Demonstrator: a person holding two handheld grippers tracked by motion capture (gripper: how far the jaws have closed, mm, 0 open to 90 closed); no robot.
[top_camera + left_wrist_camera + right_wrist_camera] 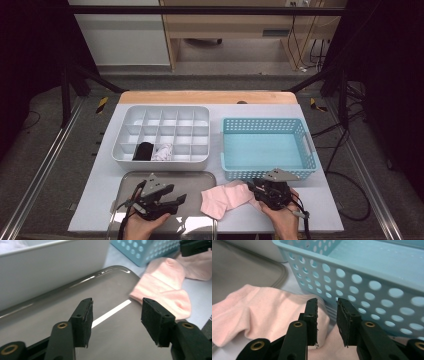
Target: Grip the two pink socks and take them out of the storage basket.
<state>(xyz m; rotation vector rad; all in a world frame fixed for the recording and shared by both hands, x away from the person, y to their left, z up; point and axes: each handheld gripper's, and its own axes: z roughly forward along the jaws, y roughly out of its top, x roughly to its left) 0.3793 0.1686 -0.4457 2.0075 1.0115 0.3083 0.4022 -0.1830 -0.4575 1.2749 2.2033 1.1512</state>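
Observation:
A pale pink sock [225, 197] lies crumpled on the white mat, between the metal tray [131, 181] and the blue basket [262, 121]. My left gripper [181, 200] hovers over the tray's right half, its tips pointing at the sock. In the left gripper view its jaws [116, 315] stand wide open over the bare tray [50, 315], with the sock [165, 285] just past the tray's rim. My right gripper [250, 188] sits at the sock's right end. In the right gripper view its jaws [327, 312] stand a little apart above the sock [262, 310], gripping nothing.
A white divided organizer [165, 108] stands behind the tray, with a black sock [144, 151] and a light one [162, 151] in two front cells. The basket's perforated wall [362, 285] rises right behind the right gripper. The table's front edge is close below both hands.

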